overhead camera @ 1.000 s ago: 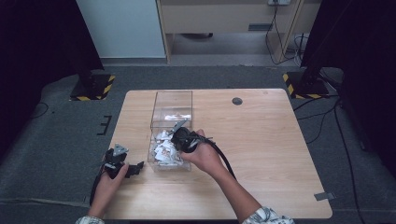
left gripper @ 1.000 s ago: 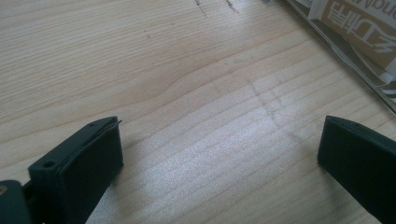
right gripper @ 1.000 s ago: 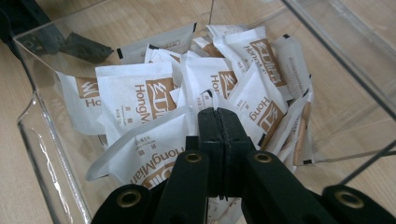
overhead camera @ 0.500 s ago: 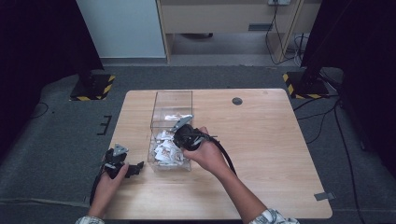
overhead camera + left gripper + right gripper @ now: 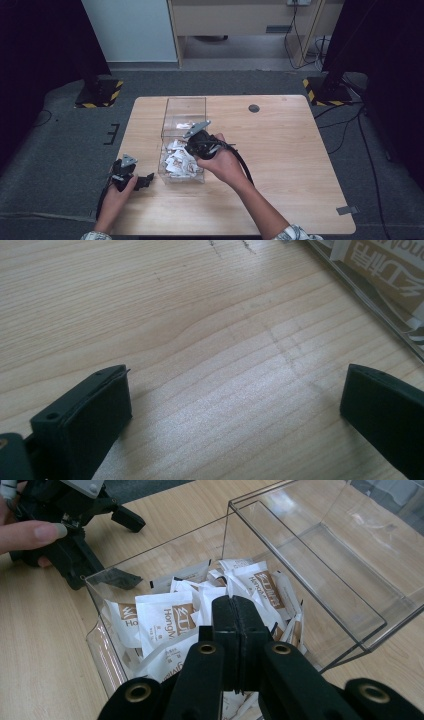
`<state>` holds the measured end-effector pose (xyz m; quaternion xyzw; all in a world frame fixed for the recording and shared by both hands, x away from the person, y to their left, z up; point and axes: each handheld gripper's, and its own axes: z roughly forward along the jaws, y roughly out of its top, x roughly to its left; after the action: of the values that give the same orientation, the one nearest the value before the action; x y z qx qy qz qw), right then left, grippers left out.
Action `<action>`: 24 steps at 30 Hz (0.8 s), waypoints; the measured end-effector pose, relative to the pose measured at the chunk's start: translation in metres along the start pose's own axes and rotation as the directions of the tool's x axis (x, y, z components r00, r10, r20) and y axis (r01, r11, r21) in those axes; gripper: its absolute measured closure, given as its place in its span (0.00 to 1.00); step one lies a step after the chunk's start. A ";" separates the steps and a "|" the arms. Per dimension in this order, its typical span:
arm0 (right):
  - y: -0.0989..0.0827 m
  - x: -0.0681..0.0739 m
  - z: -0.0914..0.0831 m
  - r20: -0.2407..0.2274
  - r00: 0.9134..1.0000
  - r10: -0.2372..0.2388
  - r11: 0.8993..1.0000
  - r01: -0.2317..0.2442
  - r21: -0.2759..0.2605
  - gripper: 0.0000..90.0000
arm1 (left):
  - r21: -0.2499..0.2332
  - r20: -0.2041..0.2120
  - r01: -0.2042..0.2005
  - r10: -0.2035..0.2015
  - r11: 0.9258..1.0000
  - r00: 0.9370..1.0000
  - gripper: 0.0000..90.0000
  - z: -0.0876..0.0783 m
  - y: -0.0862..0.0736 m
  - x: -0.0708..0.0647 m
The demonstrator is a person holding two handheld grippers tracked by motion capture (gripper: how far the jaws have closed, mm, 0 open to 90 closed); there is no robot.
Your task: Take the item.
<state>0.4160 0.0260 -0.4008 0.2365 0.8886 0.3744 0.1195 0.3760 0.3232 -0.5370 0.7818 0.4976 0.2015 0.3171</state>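
1. My right gripper point(image 5: 235, 611) hangs over the clear box point(image 5: 184, 106) of sachets point(image 5: 167, 617), fingers closed on nothing visible.
2. Left gripper point(image 5: 235, 405) rests on the table point(image 5: 290, 150), fingers spread wide.
3. The sachets look light, crinkly and slippery; I'd pinch one by a flat edge.

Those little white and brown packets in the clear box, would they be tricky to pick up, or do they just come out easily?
Probably a bit fiddly. The packets look thin and flat, so likely light and floppy, bending when pinched. They lie heaped and overlapping in the near half of the clear box, so a neighbour might drag along. Their smooth printed faces could slip between the right gripper, whose jaws are closed above them.
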 end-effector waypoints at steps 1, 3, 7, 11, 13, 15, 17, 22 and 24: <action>0.000 0.000 -0.001 -0.001 1.000 0.001 1.000 -0.001 -0.003 1.00 | 0.000 0.000 0.000 0.000 1.000 1.000 0.00 0.000 0.000 0.000; 0.002 0.000 -0.004 0.002 1.000 0.004 1.000 -0.004 -0.005 1.00 | 0.000 0.000 0.000 0.000 1.000 1.000 0.00 0.000 0.000 0.000; 0.002 -0.002 -0.004 0.006 1.000 0.003 1.000 -0.003 -0.004 1.00 | 0.000 0.000 0.000 0.000 1.000 1.000 0.00 0.000 0.000 0.000; 0.002 -0.003 -0.005 0.007 1.000 -0.001 1.000 0.001 -0.006 1.00 | 0.000 0.000 0.000 0.000 1.000 1.000 0.00 0.000 0.000 0.000; 0.002 -0.003 -0.005 0.006 1.000 0.001 1.000 -0.001 -0.007 1.00 | 0.000 0.000 0.000 0.000 1.000 1.000 0.00 0.000 0.000 0.000; 0.002 -0.003 -0.006 0.006 1.000 0.002 1.000 -0.002 -0.009 1.00 | 0.000 0.000 0.000 0.000 1.000 1.000 0.00 0.000 0.000 0.000; 0.003 -0.003 -0.006 0.008 1.000 -0.001 1.000 0.001 -0.010 1.00 | 0.000 0.000 0.000 0.000 1.000 1.000 0.00 0.000 0.000 0.000; 0.005 -0.003 -0.009 0.008 1.000 0.004 1.000 -0.004 -0.022 1.00 | 0.000 0.000 0.000 0.000 1.000 1.000 0.00 0.000 0.000 0.000; 0.006 -0.003 -0.010 0.007 1.000 0.006 1.000 -0.006 -0.027 1.00 | 0.001 0.001 -0.001 0.001 1.000 1.000 0.00 0.000 0.000 0.000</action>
<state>0.4166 0.0220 -0.3891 0.2389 0.8824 0.3856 0.1249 0.3761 0.3232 -0.5369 0.7822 0.4973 0.2010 0.3169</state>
